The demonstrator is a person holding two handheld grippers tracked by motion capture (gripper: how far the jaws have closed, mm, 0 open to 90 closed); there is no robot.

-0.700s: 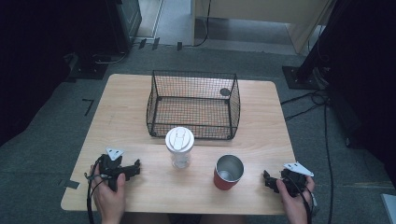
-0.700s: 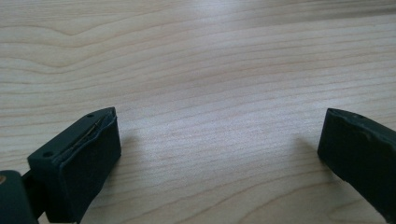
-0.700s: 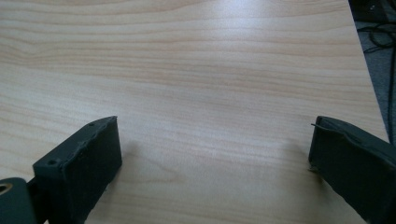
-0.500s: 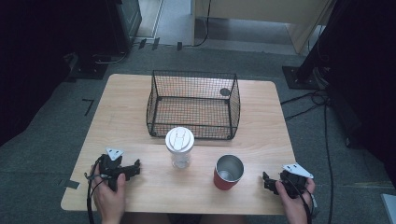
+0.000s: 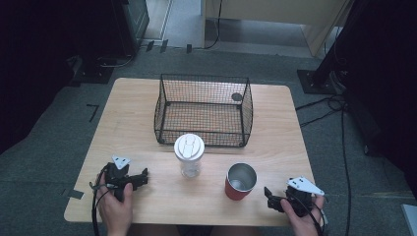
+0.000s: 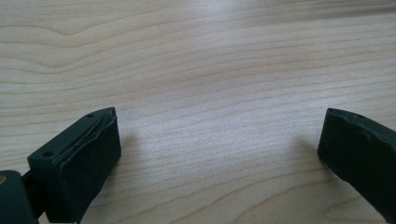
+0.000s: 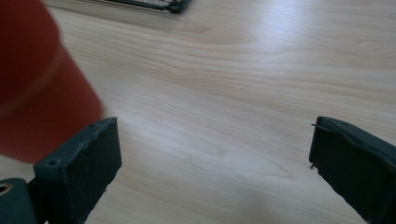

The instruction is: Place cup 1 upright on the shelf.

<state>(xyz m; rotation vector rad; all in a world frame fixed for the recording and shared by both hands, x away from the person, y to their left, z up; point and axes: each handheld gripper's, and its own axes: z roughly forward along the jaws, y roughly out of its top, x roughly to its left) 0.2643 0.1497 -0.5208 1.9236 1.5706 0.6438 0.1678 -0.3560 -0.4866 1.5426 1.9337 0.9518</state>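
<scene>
On the wooden table [image 5: 137,118], a clear cup with a white lid [image 5: 189,154] stands in front of a black wire basket [image 5: 202,110]. To its right stands a red cup [image 5: 240,182] with a metal inside, open side up. My left gripper [image 5: 144,178] rests at the front left, pointing right toward the lidded cup, jaws wide apart over bare wood [image 6: 219,126]. At the front right my right gripper [image 5: 269,198] points left at the red cup. It is open with nothing between its jaws [image 7: 215,135], and the red cup [image 7: 37,84] is just beyond its left jaw.
The basket holds nothing but a small dark round tag on its back wall [image 5: 236,97]. Its lower edge [image 7: 140,3] shows at the top of the right gripper view. Cables [image 5: 339,113] and dark stands sit on the grey floor around the table.
My right gripper has slid a little to the left, closer to the red cup. The left gripper, both cups and the basket have stayed put.
</scene>
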